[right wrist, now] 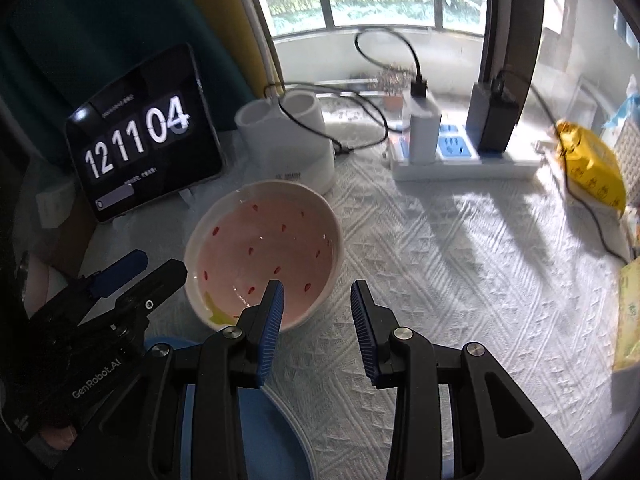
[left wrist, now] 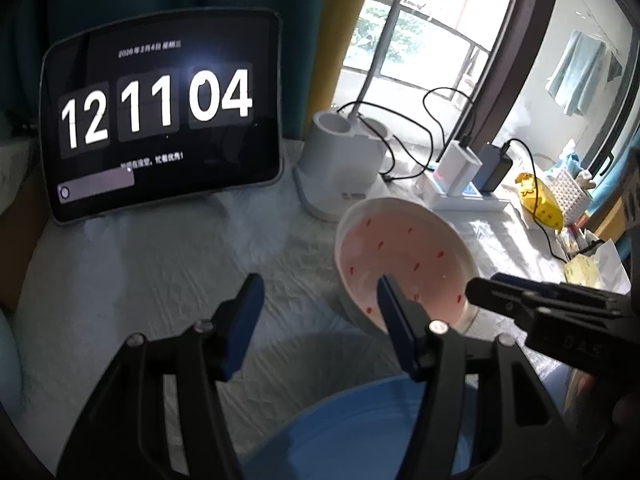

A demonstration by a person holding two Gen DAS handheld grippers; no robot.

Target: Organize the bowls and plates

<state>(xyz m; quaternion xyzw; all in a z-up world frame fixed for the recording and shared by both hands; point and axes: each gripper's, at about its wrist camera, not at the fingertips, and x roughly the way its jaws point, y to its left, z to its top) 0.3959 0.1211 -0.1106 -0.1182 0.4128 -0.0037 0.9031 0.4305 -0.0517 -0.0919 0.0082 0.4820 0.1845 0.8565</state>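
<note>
A pink bowl (right wrist: 260, 248) with red specks and a white rim stands on the white textured cloth; it also shows in the left wrist view as the pink bowl (left wrist: 400, 256). My right gripper (right wrist: 318, 300) is open and straddles the bowl's near right rim, one finger over the inside and one outside, pads apart from the wall. My left gripper (left wrist: 320, 296) is open with only cloth between its fingers; its right finger stands in front of the bowl's left rim. A blue plate (left wrist: 360, 432) lies just below both grippers, seen at the bottom left as the blue plate (right wrist: 288, 440). Each gripper shows in the other's view: right gripper (left wrist: 484, 286), left gripper (right wrist: 160, 266).
A tablet (left wrist: 160, 116) showing a clock leans at the back left. Behind the bowl stand a white holder (right wrist: 288, 140) and a power strip (right wrist: 464, 164) with chargers and black cables. A yellow packet (right wrist: 592, 168) lies at the right. Bare cloth (right wrist: 460, 280) spreads right of the bowl.
</note>
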